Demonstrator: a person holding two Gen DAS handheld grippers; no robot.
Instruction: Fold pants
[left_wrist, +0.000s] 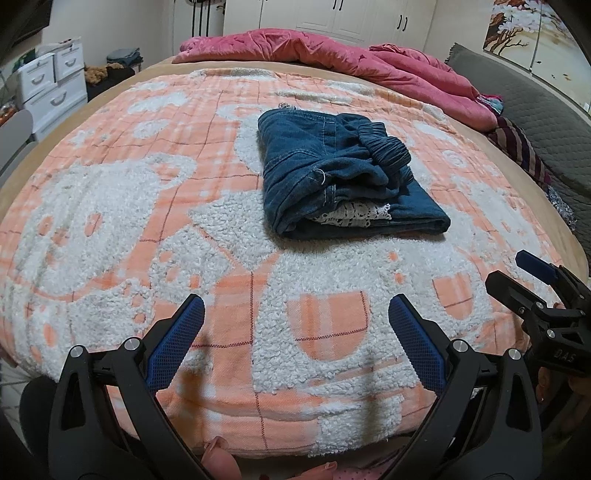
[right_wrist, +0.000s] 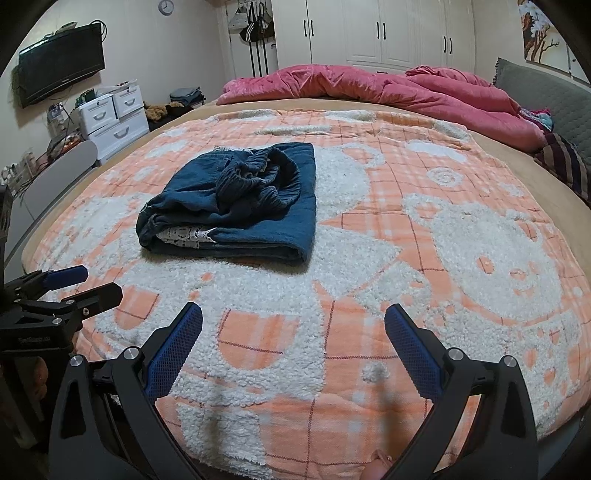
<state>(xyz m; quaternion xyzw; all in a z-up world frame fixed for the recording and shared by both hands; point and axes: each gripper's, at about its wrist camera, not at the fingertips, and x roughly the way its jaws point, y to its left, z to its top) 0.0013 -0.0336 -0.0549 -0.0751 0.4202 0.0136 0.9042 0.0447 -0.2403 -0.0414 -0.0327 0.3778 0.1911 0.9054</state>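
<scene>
Nearest, the left gripper (left_wrist: 295, 343) and right gripper (right_wrist: 293, 345) hung with blue-padded fingers spread wide — holding nothing — above the orange-and-white fleecy blanket (left_wrist: 147, 229). Farther on lay the folded dark-blue denim pants (left_wrist: 343, 173), white lace showing. Beyond, a crumpled pink quilt (right_wrist: 369, 88) — then white wardrobes (right_wrist: 369, 33).

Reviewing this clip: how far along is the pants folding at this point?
Looks essentially done: the pants lie as a compact folded bundle on the blanket. Nothing in hand: left hand-held gripper and right hand-held gripper are open, apart from them. Left: perhaps tidying the bunched waistband.
</scene>
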